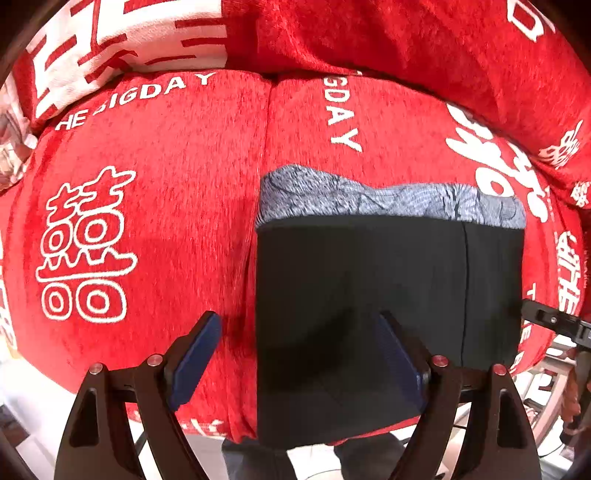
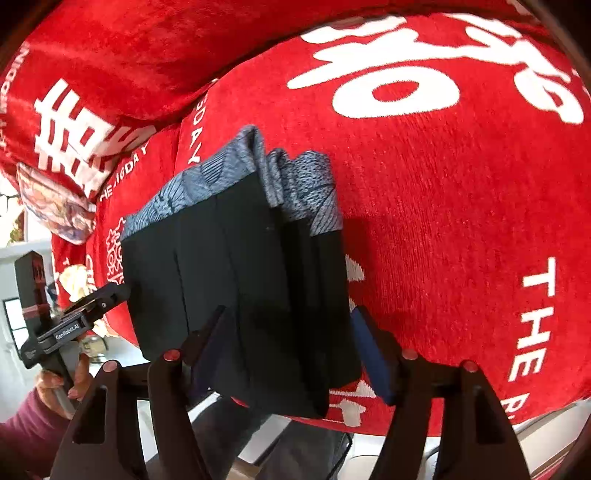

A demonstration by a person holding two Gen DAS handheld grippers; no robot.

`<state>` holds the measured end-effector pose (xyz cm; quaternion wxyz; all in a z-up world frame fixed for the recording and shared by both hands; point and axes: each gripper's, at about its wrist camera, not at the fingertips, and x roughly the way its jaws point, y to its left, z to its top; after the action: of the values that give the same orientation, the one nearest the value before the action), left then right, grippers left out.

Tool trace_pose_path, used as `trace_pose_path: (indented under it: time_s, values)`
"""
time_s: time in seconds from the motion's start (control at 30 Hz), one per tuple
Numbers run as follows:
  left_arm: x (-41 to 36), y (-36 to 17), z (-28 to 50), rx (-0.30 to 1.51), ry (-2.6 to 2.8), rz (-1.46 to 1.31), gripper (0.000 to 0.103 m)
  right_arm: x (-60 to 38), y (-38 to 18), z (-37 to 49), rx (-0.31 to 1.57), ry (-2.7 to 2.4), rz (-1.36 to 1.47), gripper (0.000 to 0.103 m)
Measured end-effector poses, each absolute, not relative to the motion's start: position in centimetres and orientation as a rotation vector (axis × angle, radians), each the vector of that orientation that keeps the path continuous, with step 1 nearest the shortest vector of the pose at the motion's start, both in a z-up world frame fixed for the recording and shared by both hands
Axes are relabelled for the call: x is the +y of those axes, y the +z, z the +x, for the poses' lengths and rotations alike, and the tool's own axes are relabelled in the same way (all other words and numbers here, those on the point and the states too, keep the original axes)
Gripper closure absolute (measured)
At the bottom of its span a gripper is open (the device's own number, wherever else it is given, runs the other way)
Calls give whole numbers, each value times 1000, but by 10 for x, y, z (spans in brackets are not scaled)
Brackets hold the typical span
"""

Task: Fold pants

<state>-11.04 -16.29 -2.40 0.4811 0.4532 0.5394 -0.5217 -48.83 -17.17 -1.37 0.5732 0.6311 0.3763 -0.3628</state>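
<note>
The black pants [image 1: 388, 314] lie folded into a compact block on the red sofa cover, with a grey patterned waistband [image 1: 388, 199] at the far edge. They also show in the right wrist view [image 2: 240, 288]. My left gripper [image 1: 299, 354] is open, hovering over the block's left edge, holding nothing. My right gripper [image 2: 288, 347] is open above the block's near right part, holding nothing. The right gripper's tip shows at the right edge of the left wrist view [image 1: 550, 319]; the left gripper shows at the left of the right wrist view [image 2: 92, 306].
A red sofa cover with white lettering [image 1: 147, 221] spans the seat, with red cushions [image 1: 369, 33] behind. The seat's front edge [image 1: 207, 428] is close below the pants. A patterned pillow [image 2: 55, 210] sits at the far left.
</note>
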Motion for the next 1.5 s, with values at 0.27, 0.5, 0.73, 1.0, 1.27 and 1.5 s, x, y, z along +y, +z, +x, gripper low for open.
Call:
trace_pose_path:
  time_s: [0.27,0.5,0.73,1.0,1.27,1.5]
  values:
    - [-152,-25,-126,1263,-1242,1145,0,-161,-4,-479,903,-900,1419,15]
    - [-142,-27,-131,1223,-1251,1188,0,-143,9,-470,857,-1011,1356,0]
    - [-124,-9,-122,1217,-1251,1142,0,-122,27,-447,878,-1066,1321,0]
    - [-95,18,-111,1191,-1298,1156,0,-92,49,-436,931,-1172,1329,0]
    - [-71,61,-107,1182,-1335,1148,0,-67,96,-432,853,-1237,1330,0]
    - [-65,104,-110,1107,-1386,1127,0,-59,133,-424,832,-1256,1307,0]
